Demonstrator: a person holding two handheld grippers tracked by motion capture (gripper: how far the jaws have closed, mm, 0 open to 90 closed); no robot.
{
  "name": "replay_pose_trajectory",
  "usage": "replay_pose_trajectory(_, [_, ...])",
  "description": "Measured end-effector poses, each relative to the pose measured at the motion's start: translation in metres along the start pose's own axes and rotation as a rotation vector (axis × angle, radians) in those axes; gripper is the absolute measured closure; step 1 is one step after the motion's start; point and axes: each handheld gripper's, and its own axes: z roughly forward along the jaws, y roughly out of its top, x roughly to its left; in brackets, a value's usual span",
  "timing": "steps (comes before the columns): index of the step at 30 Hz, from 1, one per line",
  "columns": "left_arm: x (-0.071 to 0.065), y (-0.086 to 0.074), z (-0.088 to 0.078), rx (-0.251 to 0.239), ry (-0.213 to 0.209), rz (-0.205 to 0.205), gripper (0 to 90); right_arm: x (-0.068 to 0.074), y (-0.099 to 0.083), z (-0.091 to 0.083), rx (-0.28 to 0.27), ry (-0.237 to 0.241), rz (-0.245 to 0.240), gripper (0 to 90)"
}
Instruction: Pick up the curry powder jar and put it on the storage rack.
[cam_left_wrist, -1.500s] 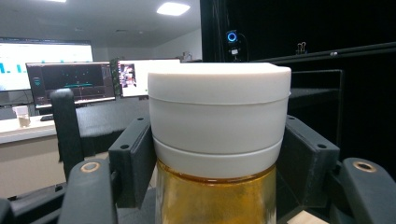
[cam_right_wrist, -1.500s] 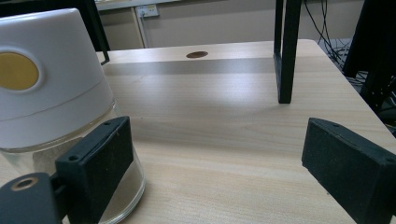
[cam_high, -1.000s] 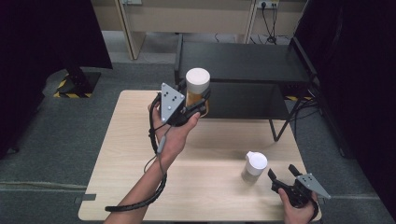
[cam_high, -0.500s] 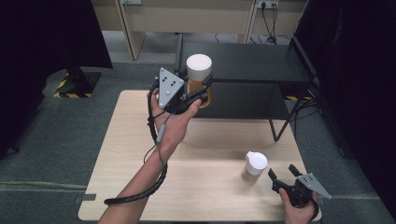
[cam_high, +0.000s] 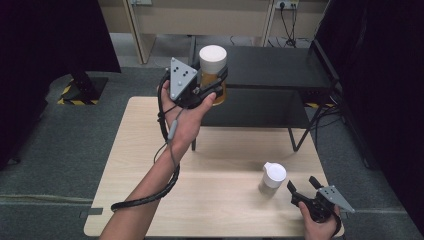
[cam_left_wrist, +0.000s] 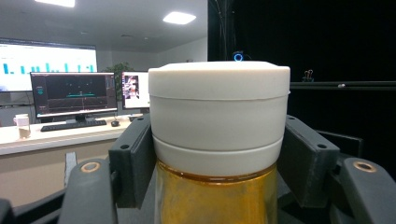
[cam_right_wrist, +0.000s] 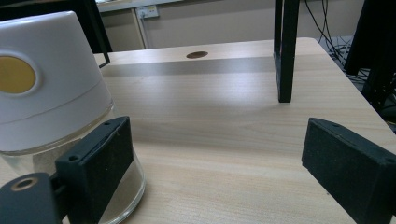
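Gripping an amber jar (cam_high: 213, 75) with a white lid in the left gripper (cam_high: 212, 86), jaws clamped on the jar's sides just below the lid, up in the air over the far left part of the wooden table (cam_high: 150, 150), beside a black shelf (cam_high: 260, 65). Resting low at the near right corner in the right gripper (cam_high: 301, 189), jaws spread wide and grasping nothing. Standing on the table just left of that gripper: a clear glass jar (cam_high: 272, 177) with a white cap, one pad (cam_right_wrist: 100, 163) close beside its wall.
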Motion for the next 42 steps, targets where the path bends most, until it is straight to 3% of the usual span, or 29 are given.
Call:
replay_pose_trajectory(11, [0.003,0.008,0.015,0.004,0.015,0.006,34.1,0.000,0.000,0.000,-0.002,0.003,0.000,9.1])
replay_pose_trajectory(27, [0.006,0.019,0.037,0.024,0.077,0.057,34.0,0.000,-0.001,-0.001,-0.001,0.010,-0.003,9.1])
replay_pose_trajectory(34, [0.009,0.017,0.049,0.032,0.111,0.074,34.0,-0.001,-0.001,-0.001,-0.001,0.011,-0.001,9.1])
replay_pose_trajectory(42, [0.012,0.015,0.057,0.040,0.119,0.084,34.0,-0.001,-0.001,-0.001,-0.002,0.013,-0.002,9.1])
